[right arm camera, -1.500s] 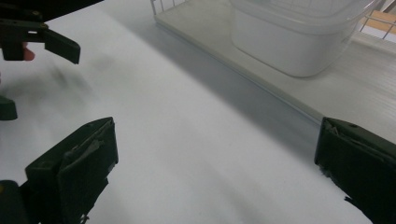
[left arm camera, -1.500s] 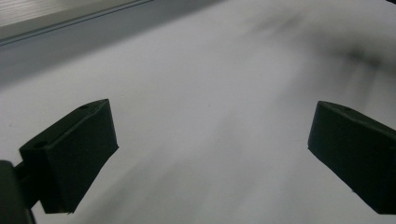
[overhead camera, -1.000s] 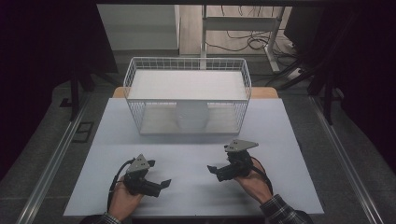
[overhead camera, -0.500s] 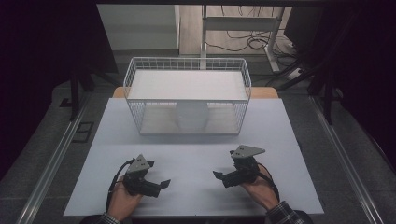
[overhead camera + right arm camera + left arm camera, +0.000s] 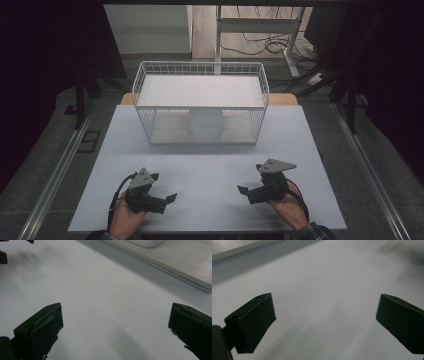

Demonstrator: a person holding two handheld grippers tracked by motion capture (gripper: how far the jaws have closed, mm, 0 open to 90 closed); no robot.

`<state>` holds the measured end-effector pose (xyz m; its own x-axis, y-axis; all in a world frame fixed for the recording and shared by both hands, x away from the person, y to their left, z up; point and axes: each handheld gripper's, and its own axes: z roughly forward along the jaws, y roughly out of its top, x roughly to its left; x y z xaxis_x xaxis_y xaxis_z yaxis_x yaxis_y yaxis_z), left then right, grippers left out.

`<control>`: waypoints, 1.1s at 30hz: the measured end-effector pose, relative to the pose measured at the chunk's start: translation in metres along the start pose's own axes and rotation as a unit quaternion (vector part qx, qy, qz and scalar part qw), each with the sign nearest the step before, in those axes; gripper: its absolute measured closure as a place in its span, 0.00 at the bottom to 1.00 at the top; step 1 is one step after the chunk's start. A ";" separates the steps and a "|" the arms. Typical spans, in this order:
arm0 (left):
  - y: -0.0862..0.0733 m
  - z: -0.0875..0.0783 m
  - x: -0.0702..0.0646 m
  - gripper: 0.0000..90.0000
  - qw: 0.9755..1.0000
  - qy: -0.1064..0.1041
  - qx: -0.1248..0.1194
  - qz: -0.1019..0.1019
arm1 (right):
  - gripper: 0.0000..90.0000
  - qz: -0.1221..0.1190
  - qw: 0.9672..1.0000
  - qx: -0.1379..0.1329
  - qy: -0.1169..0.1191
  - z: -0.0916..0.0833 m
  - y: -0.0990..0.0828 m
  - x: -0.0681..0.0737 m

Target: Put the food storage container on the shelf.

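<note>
White table (image 5: pixel 210 165): left gripper (image 5: pixel 167 199), right gripper (image 5: pixel 243 190) low, jaws wide, empty. Wire basket (image 5: pixel 200 102) beyond; risk: careless reach snags mesh, shifts it.

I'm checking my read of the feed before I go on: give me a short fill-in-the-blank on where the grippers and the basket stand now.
1. The jaws of the left gripper and the right gripper stand ____.
2. The white cup-like container stands inside the wire ____.
3. The wire basket stands at the ____ side of the white tabletop from the person's hands.
4. Between its jaws, each gripper holds ____.

Missing words: open; basket; far; nothing
</note>
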<state>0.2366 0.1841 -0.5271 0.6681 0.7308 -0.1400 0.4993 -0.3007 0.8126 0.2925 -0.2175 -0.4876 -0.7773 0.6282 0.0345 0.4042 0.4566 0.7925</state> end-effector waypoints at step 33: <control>-0.030 -0.052 0.010 0.03 0.997 0.060 -0.035 -0.040 | 0.00 0.053 0.996 -0.004 -0.070 -0.053 -0.043 -0.019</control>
<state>0.2000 0.2323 -0.5239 0.5550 0.8198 -0.1410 0.5063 -0.1984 0.8392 0.2641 -0.2828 -0.4899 -0.6549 0.7550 0.0332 0.4766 0.3785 0.7935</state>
